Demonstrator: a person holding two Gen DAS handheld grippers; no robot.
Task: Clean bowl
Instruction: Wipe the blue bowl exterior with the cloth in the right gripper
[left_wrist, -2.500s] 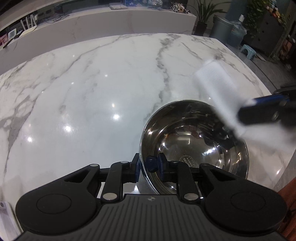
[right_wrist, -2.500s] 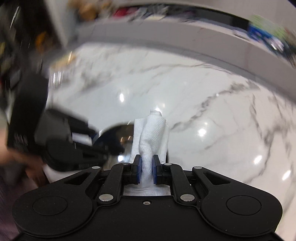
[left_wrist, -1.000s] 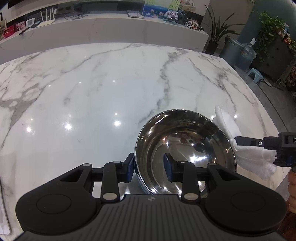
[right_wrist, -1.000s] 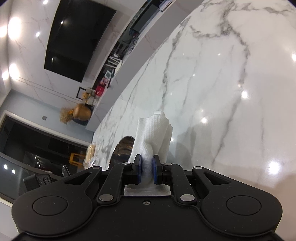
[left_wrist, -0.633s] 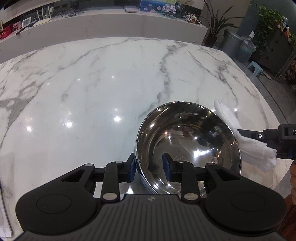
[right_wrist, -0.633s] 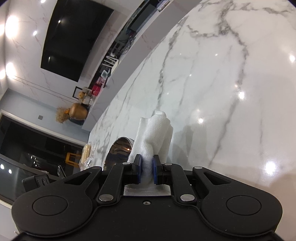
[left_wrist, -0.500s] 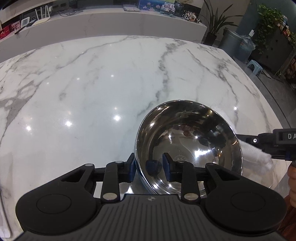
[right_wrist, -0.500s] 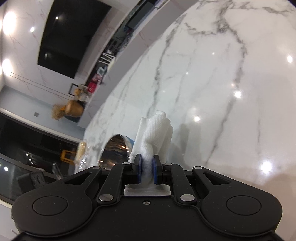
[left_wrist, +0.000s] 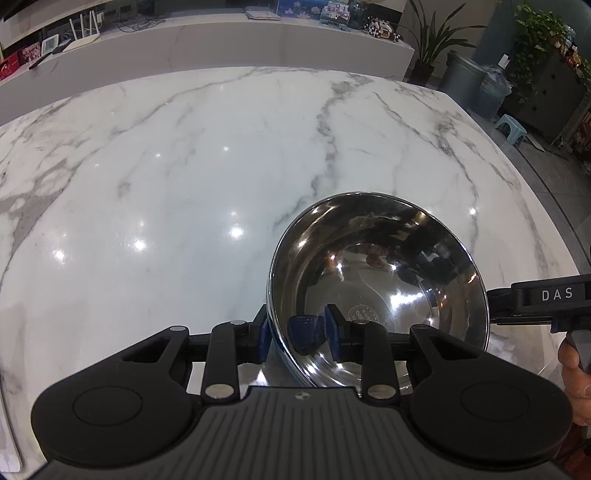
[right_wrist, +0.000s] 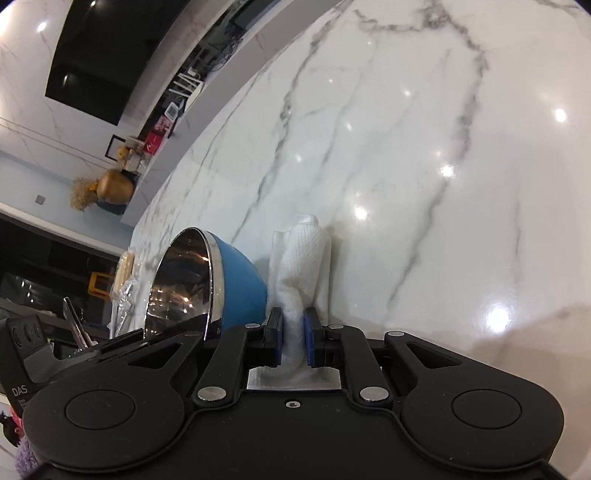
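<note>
A steel bowl (left_wrist: 376, 273) with a shiny inside and a blue outside (right_wrist: 240, 284) is tilted over the white marble table (left_wrist: 184, 166). My left gripper (left_wrist: 297, 330) is shut on its near rim, one finger inside and one outside. My right gripper (right_wrist: 293, 334) is shut on a folded white paper towel (right_wrist: 303, 258). The towel's end rests against the marble beside the bowl's blue outer wall. In the left wrist view the right gripper's black body (left_wrist: 535, 299) shows at the bowl's right side, and the towel is hidden behind the bowl.
The table's right edge (left_wrist: 546, 206) drops to the floor, where a bin (left_wrist: 461, 77) and a potted plant (left_wrist: 432, 40) stand. A long white counter (left_wrist: 221, 40) runs behind the table. A plastic-wrapped packet (right_wrist: 123, 280) lies beyond the bowl in the right wrist view.
The bowl has tilted up more in my left gripper. My right gripper has carried the towel from above the bowl's right rim down behind its outer wall, out of the left view.
</note>
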